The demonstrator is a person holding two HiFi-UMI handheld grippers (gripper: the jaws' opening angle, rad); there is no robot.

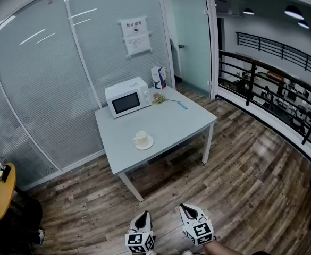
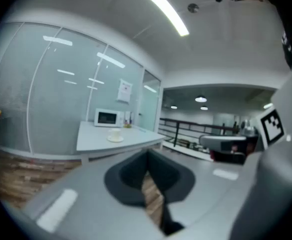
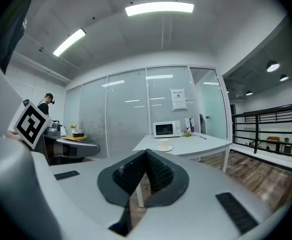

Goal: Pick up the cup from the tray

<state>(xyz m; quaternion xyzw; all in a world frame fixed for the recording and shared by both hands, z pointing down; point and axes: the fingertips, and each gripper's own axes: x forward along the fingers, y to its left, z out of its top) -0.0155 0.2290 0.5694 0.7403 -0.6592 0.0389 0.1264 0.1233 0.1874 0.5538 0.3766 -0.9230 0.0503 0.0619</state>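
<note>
A white cup (image 1: 141, 137) stands on a white saucer (image 1: 144, 143) near the front edge of a pale grey table (image 1: 171, 124). The same cup (image 2: 115, 133) is small and far off in the left gripper view, and the cup (image 3: 163, 144) shows likewise in the right gripper view. Both grippers are held low over the wooden floor, well short of the table. My left gripper (image 1: 142, 220) is shut with nothing between its pads. My right gripper (image 1: 186, 212) is shut and empty too, its tips meeting at the right gripper (image 3: 146, 153) centre line.
A white microwave (image 1: 127, 97) stands at the table's back left, with a carton (image 1: 158, 77) and small items behind. Glass partition walls (image 1: 49, 78) run behind the table. A black railing (image 1: 267, 89) borders the right. A round yellow table (image 1: 2, 190) sits far left. Wooden floor lies between me and the table.
</note>
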